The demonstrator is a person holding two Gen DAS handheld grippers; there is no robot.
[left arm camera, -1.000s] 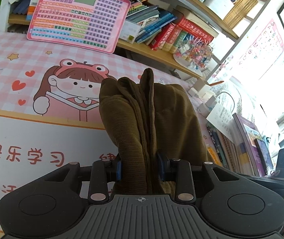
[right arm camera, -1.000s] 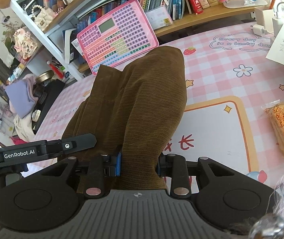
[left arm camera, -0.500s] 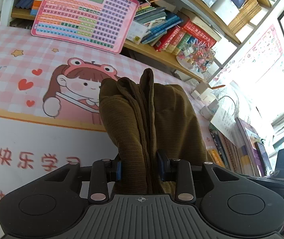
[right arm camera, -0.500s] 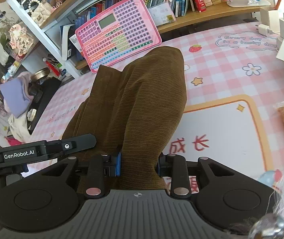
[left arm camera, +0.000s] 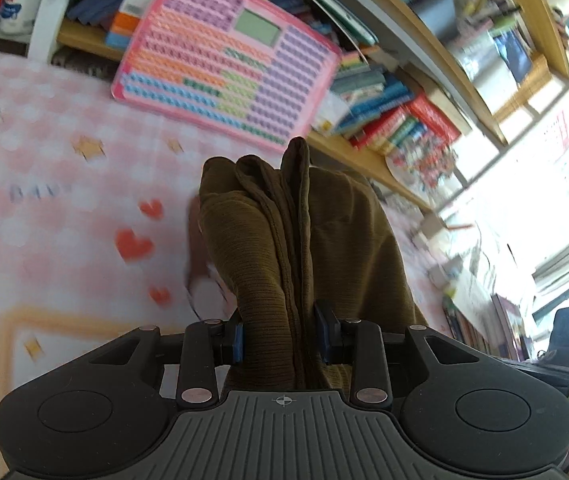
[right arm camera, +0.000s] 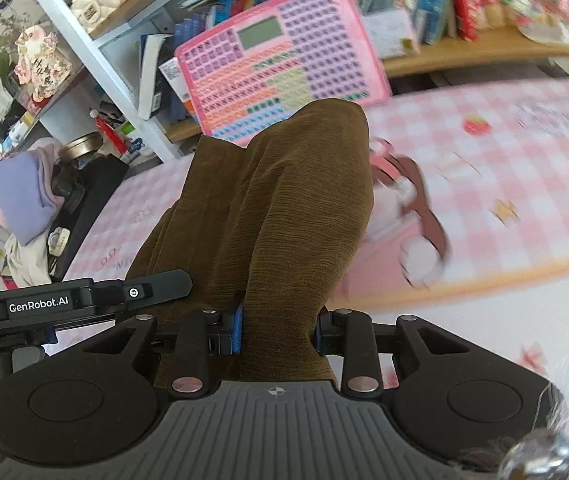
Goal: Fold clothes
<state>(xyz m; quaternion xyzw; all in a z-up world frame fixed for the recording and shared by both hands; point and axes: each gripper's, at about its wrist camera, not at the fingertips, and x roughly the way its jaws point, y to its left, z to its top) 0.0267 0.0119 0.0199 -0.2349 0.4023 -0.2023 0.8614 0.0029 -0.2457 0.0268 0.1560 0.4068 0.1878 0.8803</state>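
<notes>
Gripping a bunched fold of the brown ribbed garment [left arm camera: 308, 240], the left gripper [left arm camera: 282, 336] has its jaws drawn in close, the blue pads [left arm camera: 238, 338] pressing the cloth from both sides. The right gripper [right arm camera: 278, 334] does the same with its own handful of the garment [right arm camera: 284, 208]: jaws narrowed, pads against the fabric on each side. In both views the cloth rises from between the fingers and drapes forward, away from the camera, in thick lengthwise folds; several stacked edges show in the left view. It hangs over the pink checked mat [left arm camera: 64, 208] that covers the desk; whether its far end touches the mat cannot be told.

Beyond the garment a pink keyboard toy [left arm camera: 224, 56] leans against a low shelf of books [left arm camera: 384, 108]. The same toy [right arm camera: 280, 68] sits behind the cloth in the right view, with a cartoon girl [right arm camera: 408, 216] printed on the mat [right arm camera: 504, 152] just to the right of the fabric. Red hearts [left arm camera: 134, 244] mark the mat left of the cloth in the left view. The left gripper's black arm [right arm camera: 76, 300], lettered GenRobot.AI, shows at the left edge of the right view, just beside the garment. Much of the background is blurred.
</notes>
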